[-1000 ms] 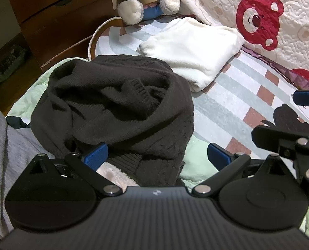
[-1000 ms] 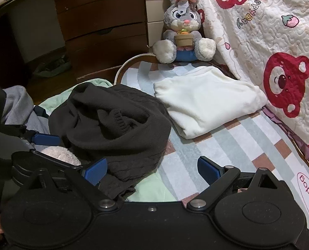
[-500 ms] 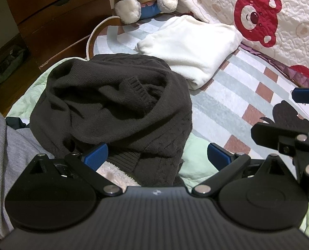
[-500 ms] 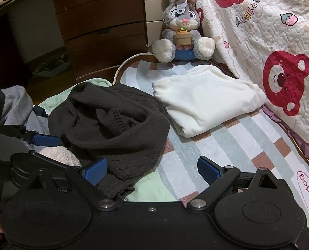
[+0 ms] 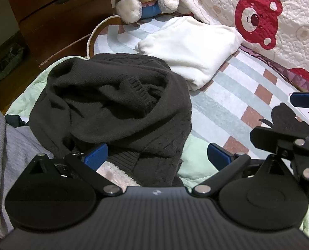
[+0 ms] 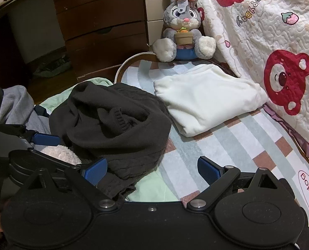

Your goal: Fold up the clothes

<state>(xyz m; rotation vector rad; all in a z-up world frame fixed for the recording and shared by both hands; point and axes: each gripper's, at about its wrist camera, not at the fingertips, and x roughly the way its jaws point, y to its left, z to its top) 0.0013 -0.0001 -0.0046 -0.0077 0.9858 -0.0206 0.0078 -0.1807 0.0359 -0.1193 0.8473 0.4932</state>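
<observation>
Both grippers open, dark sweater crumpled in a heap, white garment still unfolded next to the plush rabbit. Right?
Not quite: the white garment is already folded, lying flat near the plush rabbit, as the right wrist view shows. The dark sweater is crumpled, and the left gripper and right gripper are open.

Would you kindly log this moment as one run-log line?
left gripper: open | right gripper: open | dark sweater: crumpled | white garment: folded

Readable text on the bedding
The quilt [image 6: 258, 31] reads "Happyday" beside its red bears; below it, the sheet [image 6: 237, 145] shows "ppy dog" in an oval.
</observation>
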